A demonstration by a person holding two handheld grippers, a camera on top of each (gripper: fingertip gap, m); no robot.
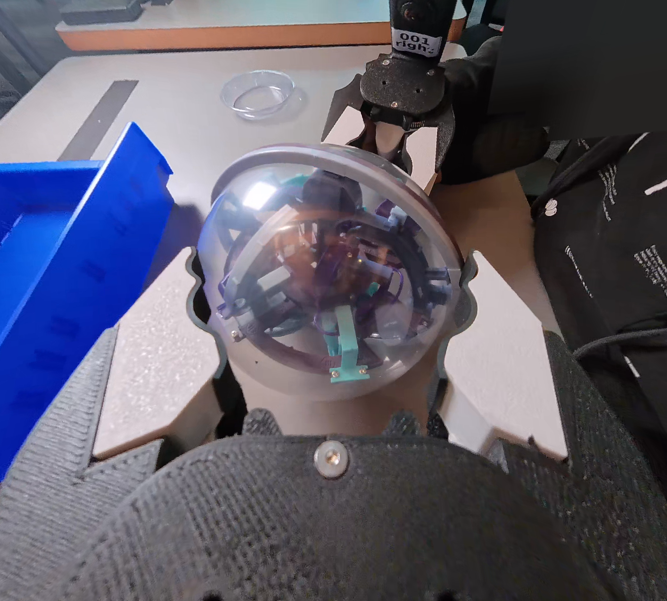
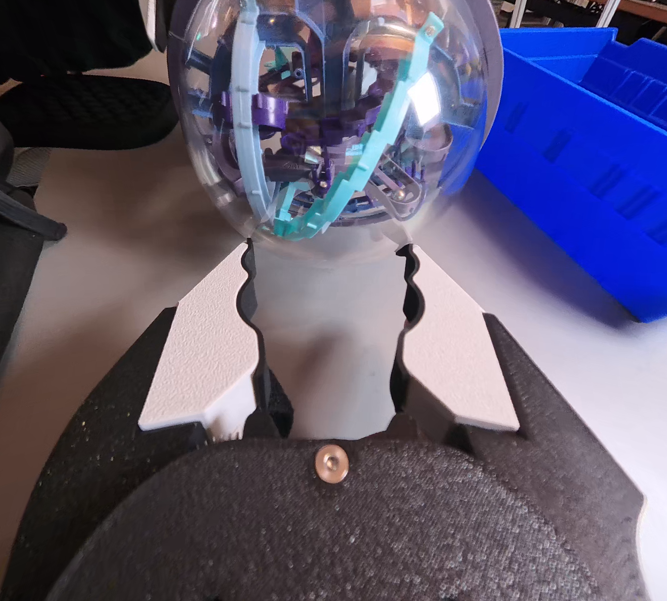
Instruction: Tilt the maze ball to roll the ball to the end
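Observation:
The maze ball is a clear sphere with purple, teal and grey tracks inside, held a little above the table. My left gripper is shut on it, one finger on each side. In the right wrist view the maze ball fills the upper middle, and a small silver ball sits on a grey track at its lower right. My right gripper is open, its fingertips at the sphere's lower edge. It also shows in the left wrist view, at the sphere's far side.
A blue bin stands close to the left of the sphere; it also shows in the right wrist view. A clear plastic bowl lies farther back on the grey table. A person in black clothing is at the right.

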